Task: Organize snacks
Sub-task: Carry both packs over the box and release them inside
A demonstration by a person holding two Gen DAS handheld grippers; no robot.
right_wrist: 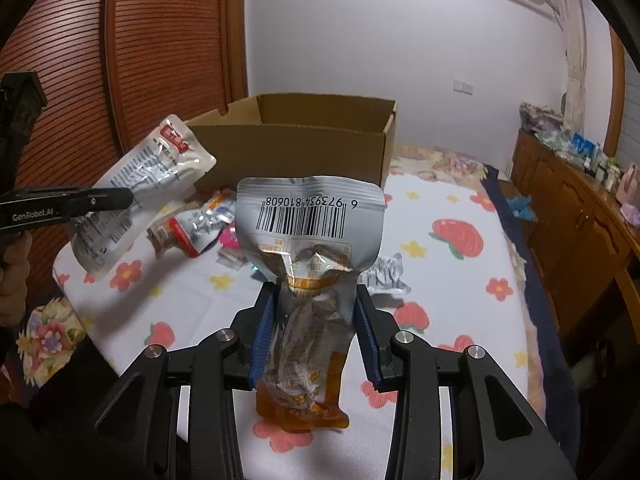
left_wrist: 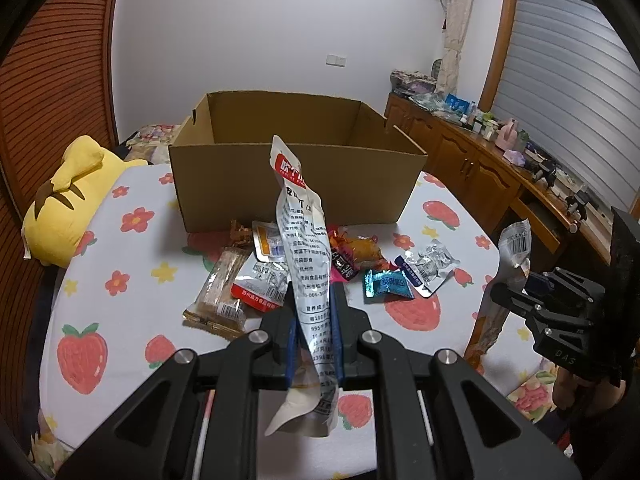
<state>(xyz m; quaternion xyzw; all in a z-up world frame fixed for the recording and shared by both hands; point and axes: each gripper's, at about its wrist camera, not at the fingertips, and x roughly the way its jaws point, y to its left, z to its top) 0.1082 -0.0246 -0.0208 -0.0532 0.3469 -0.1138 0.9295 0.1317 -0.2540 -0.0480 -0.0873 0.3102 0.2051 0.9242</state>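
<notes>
My left gripper (left_wrist: 314,294) is shut on a long silver snack packet (left_wrist: 298,216), which stands up from the jaws in front of the open cardboard box (left_wrist: 296,176). My right gripper (right_wrist: 316,294) is shut on a silver and orange pouch (right_wrist: 312,216) with a barcode, lifted above the bed sheet. In the right wrist view the left gripper (right_wrist: 120,198) and its packet (right_wrist: 152,172) hang at the left, near the box (right_wrist: 296,144). Loose snacks lie before the box: a brown bar (left_wrist: 224,284), a teal packet (left_wrist: 386,284), a silver packet (left_wrist: 430,268).
The box and snacks rest on a bed with a strawberry-print sheet (left_wrist: 120,320). A yellow plush toy (left_wrist: 68,196) lies at the left edge. A wooden cabinet (left_wrist: 480,168) with clutter on top runs along the right. A slatted wooden wardrobe (right_wrist: 160,40) stands left.
</notes>
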